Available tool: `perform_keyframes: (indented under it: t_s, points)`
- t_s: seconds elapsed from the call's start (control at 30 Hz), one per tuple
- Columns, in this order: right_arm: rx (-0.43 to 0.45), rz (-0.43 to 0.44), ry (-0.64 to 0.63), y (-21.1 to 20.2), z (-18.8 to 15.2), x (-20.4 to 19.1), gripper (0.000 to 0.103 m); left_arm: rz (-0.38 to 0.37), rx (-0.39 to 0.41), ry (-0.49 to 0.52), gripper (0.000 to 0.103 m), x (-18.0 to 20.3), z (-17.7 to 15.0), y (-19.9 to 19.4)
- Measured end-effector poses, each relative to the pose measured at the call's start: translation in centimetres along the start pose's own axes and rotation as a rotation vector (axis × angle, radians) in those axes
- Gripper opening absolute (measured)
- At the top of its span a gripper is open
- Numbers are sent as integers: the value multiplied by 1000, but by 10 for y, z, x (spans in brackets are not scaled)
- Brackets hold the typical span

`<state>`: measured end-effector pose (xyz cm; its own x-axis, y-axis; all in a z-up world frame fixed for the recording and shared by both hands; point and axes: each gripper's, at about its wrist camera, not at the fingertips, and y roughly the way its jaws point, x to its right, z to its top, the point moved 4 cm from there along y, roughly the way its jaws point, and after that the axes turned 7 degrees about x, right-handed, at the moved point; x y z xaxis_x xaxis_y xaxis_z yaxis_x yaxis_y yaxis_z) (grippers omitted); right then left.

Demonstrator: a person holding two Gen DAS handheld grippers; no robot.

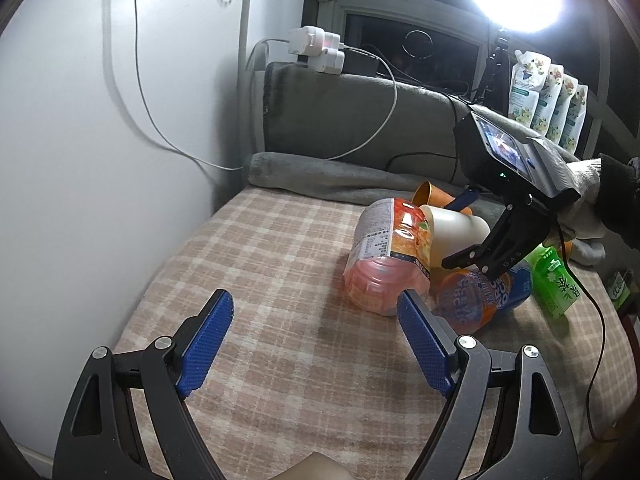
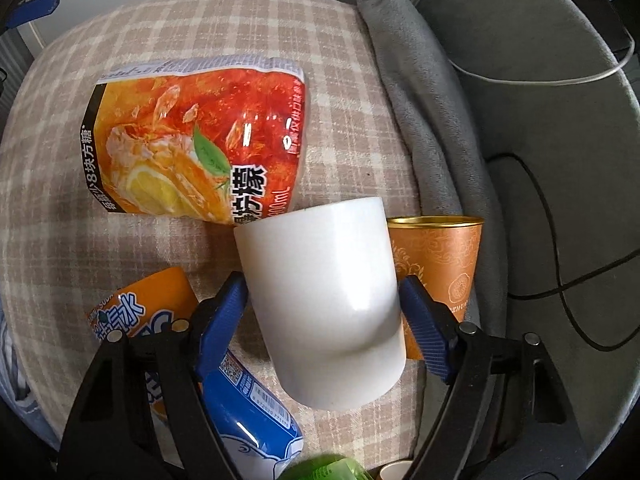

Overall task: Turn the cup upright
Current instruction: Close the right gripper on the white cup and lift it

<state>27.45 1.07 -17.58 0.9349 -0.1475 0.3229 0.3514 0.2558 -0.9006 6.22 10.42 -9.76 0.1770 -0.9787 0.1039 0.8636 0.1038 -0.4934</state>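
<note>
Right wrist view: the right gripper [image 2: 322, 312] pinches the white cup [image 2: 320, 300] at frame center, both blue pads pressed on its sides, the cup tilted between the lemon tea bottle [image 2: 200, 136] upper left and an orange paper cup [image 2: 440, 264] at right. Left wrist view: the left gripper [image 1: 316, 340] is spread wide over the checked cloth [image 1: 260, 248], holding nothing.
</note>
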Motion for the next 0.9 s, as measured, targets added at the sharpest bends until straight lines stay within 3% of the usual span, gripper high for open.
perform_keyframes:
  t_s: [0.37, 0.7, 0.9]
  points:
    - [129, -61, 121, -47, -4, 15, 79, -11, 23, 22, 84, 8, 2, -6]
    - [226, -100, 210, -101, -15, -7, 79, -26, 50, 45, 84, 18, 3, -20]
    - [314, -90, 356, -150, -41, -21, 79, -45, 68, 63, 84, 27, 3, -30]
